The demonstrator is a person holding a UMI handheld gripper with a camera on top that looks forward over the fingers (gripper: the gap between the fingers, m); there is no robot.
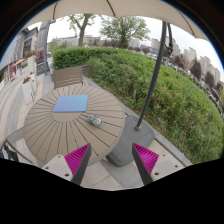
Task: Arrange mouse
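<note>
A small grey mouse (95,120) lies on a round slatted wooden table (55,135), near its right edge. A light blue mouse pad (71,103) lies flat on the table, beyond and left of the mouse. My gripper (111,160) hangs above the paving by the table's near right edge, well short of the mouse. Its two fingers with magenta pads (76,158) stand wide apart with nothing between them.
A parasol pole (155,75) rises from a grey concrete base (128,143) just ahead of the fingers, right of the table. A wooden bench (67,76) stands behind the table. A green hedge (170,95) runs along the right. The ground is paved with slabs.
</note>
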